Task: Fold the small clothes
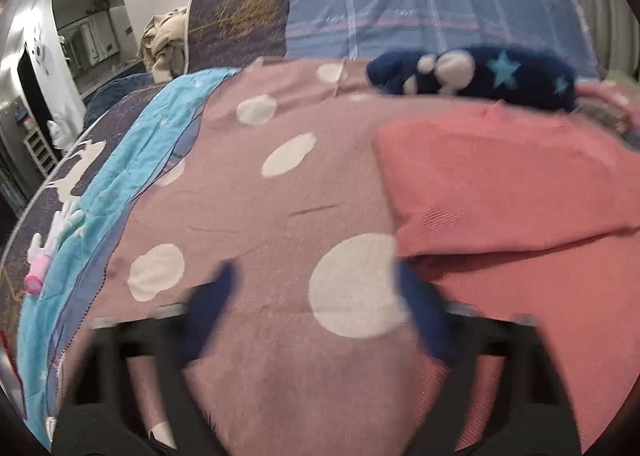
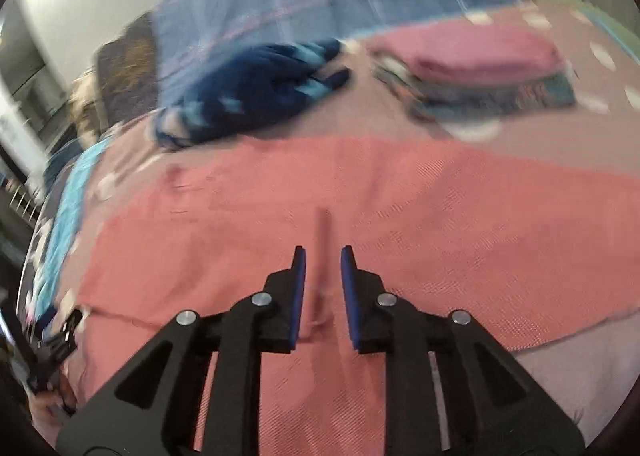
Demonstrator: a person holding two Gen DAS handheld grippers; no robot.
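Evidently soft, light and limp, the coral-pink knitted garment (image 2: 320,192) lies part-folded on the dusty-pink spotted bedspread (image 1: 248,192), best pinched at a hem corner; left gripper (image 1: 320,296) half-open and empty, right gripper (image 2: 323,256) narrowly parted astride a raised crease, unclamped

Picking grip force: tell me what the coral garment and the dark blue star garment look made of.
Coral garment: seemingly a thin knit or woven cotton, matte; fine ribbed texture shows. Dark blue star garment: probably soft fleece or plush, matte; it looks thick and fuzzy, though blurred.
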